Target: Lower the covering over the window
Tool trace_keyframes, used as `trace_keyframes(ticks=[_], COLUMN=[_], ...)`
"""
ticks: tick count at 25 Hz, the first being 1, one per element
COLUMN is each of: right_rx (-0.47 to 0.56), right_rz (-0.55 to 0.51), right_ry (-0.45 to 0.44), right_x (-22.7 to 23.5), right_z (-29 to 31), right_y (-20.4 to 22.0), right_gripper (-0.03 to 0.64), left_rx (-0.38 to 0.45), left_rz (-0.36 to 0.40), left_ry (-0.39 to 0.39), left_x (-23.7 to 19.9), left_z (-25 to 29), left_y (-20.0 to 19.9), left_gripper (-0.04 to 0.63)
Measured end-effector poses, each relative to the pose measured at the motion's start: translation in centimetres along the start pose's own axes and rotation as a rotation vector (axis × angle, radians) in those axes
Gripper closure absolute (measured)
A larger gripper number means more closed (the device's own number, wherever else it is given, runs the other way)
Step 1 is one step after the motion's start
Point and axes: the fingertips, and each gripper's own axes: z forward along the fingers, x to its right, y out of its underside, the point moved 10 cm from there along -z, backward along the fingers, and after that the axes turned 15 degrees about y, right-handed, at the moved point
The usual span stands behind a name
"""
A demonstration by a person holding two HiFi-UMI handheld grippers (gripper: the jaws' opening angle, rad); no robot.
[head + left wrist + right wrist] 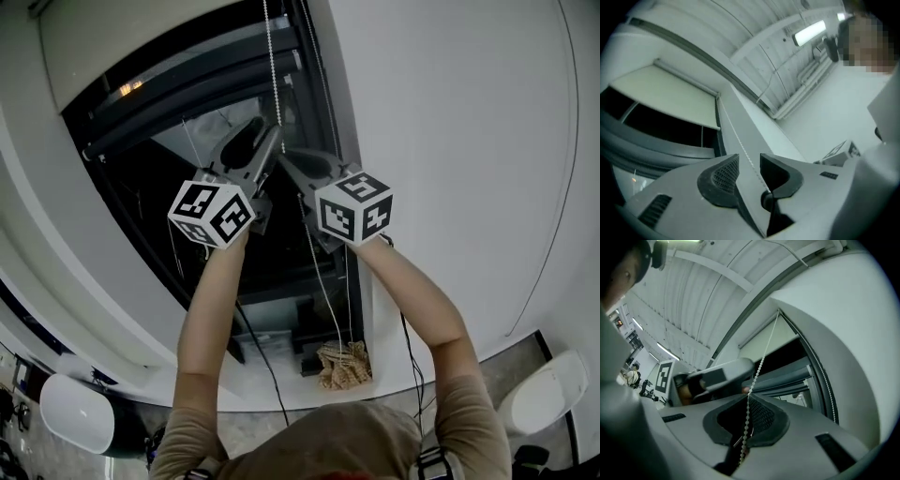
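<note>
Your right tool (749, 398) clamps bead chain (761, 363); left tool (750, 161) gapes, chain untouched between jaws. Far above, blind (665, 91) covers only window top. Close left tool before right releases; pull steady.

A: How was the light?
B: Bright and even on the white wall (450, 112), with faint shadows, while the window glass (150, 183) was black. A tube lamp (809, 32) glared overhead in the left gripper view.
A: And sharpness?
B: Both gripper views bowed hard toward dark corners. The near jaws were soft, yet the bead chain (758, 367) read crisp.
</note>
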Motion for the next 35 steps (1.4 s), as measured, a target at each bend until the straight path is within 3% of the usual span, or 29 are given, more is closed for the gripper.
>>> trace_keyframes(ticks=[2, 6, 9, 12, 17, 19, 22, 24, 27, 30, 35], right_rx=[0.016, -0.006, -0.037, -0.036, 0.043, 0.027, 0.025, 0.031, 0.023, 0.028, 0.061], right_rz=[-0.012, 0.022, -0.040, -0.127, -0.015, -0.034, -0.095, -0.109, -0.119, -0.110, 0.011], right_ry=[-0.003, -0.043, -0.101, -0.156, -0.104, -0.076, 0.006, 0.026, 0.023, 0.017, -0.014], right_x=[-0.5, -0.2, -0.6, -0.7, 1.4, 1.2, 1.1, 1.3, 1.4, 1.6, 2.5], right_z=[-0.3, -1.0, -2.0, -4.3, -2.5, -0.6, 0.7, 1.2, 1.8, 2.3, 2.8], right_y=[-0.4, -0.8, -0.3, -0.6, -3.7, -4.6, -5.3, -5.5, -5.5, -5.5, -5.7], right_gripper=[0.603, 0.603, 0.601, 0.515, 0.511, 0.511, 0.582, 0.589, 0.584, 0.531, 0.541], left_rx=[-0.080, -0.043, -0.030, -0.009, -0.051, -0.062, -0.041, -0.026, -0.029, -0.031, -0.078], left_rz=[0.050, -0.051, -0.083, -0.129, -0.185, -0.194, -0.230, -0.256, -0.256, -0.252, -0.259], left_ry=[0.036, 0.129, 0.121, 0.095, 0.150, 0.156, 0.157, 0.177, 0.189, 0.195, 0.263], left_x=[-0.3, 0.0, 0.6, 0.4, 2.1, 3.2, 3.3, 3.1, 3.5, 3.6, 4.0], left_z=[2.3, 3.3, 2.4, 0.5, -0.2, -0.1, -0.7, -1.2, -1.6, -1.7, -1.2], left_y=[-0.4, -0.6, 0.5, 1.5, 4.4, 5.4, 6.1, 6.3, 6.4, 6.5, 7.4], left_gripper=[0.463, 0.562, 0.572, 0.573, 0.574, 0.572, 0.574, 0.574, 0.572, 0.572, 0.574])
